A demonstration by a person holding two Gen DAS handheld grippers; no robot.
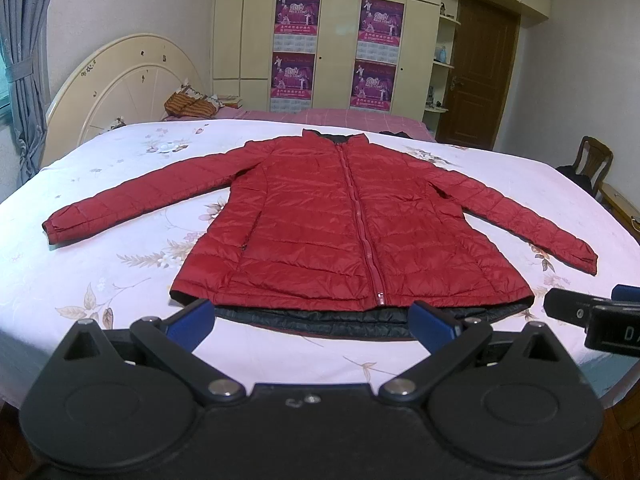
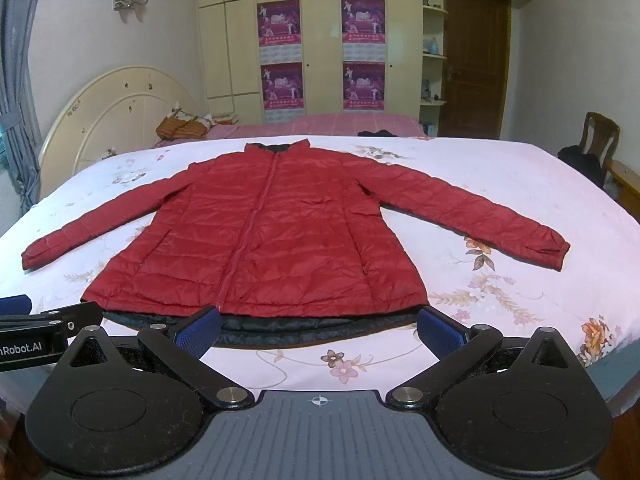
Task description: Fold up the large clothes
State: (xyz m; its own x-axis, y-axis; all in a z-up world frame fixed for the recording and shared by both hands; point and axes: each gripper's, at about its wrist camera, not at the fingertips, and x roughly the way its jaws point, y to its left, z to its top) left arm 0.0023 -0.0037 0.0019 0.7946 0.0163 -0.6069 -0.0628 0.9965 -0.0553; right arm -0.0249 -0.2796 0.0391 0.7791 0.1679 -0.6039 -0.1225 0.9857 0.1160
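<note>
A red quilted jacket (image 1: 332,224) lies flat and zipped on the bed, front up, both sleeves spread out, collar at the far side; it also shows in the right wrist view (image 2: 264,236). Its dark lining (image 1: 320,320) sticks out below the near hem. My left gripper (image 1: 312,320) is open and empty, just short of the hem's middle. My right gripper (image 2: 320,330) is open and empty, at the hem's right half. Each gripper shows at the edge of the other's view.
The bed (image 1: 100,280) has a white floral sheet with a cream headboard (image 1: 120,84) at the left. A pink blanket (image 1: 340,118) and a bag (image 1: 188,104) lie at the far side. A wooden chair (image 1: 592,164) stands right; wardrobe (image 1: 320,32) behind.
</note>
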